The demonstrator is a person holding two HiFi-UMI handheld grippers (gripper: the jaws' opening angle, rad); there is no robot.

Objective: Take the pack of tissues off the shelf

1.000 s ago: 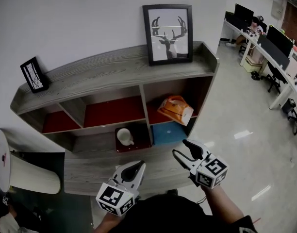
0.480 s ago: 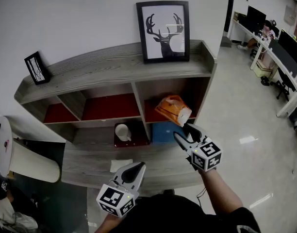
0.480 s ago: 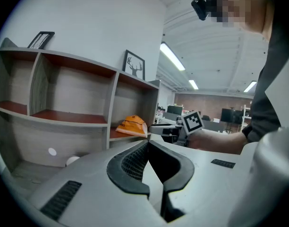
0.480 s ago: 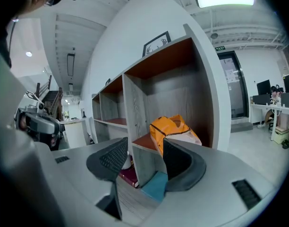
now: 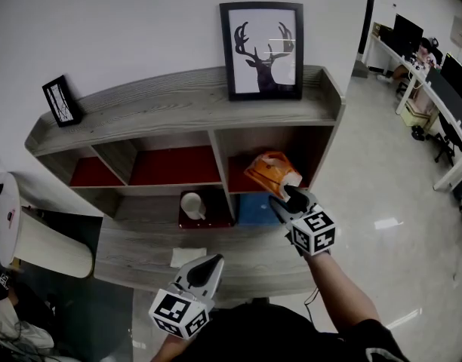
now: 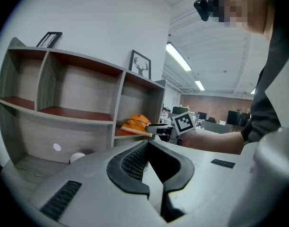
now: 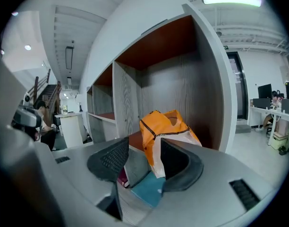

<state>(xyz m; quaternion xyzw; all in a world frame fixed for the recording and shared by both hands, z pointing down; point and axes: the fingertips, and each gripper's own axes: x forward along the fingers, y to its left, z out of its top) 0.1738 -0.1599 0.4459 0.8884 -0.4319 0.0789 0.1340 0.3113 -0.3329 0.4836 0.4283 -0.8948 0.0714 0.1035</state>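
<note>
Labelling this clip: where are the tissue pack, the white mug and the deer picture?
tissue pack [image 5: 269, 173]: head view, orange wrapper's middle.
white mug [image 5: 191, 204]: head view, its open top.
deer picture [image 5: 262, 51]: head view, middle of the print.

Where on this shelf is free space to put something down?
The top board is bare between the small frame and the deer picture; the middle red compartment looks empty. Crowded: the right compartment, with the tissue pack and the right gripper at it; the mug stands below.
</note>
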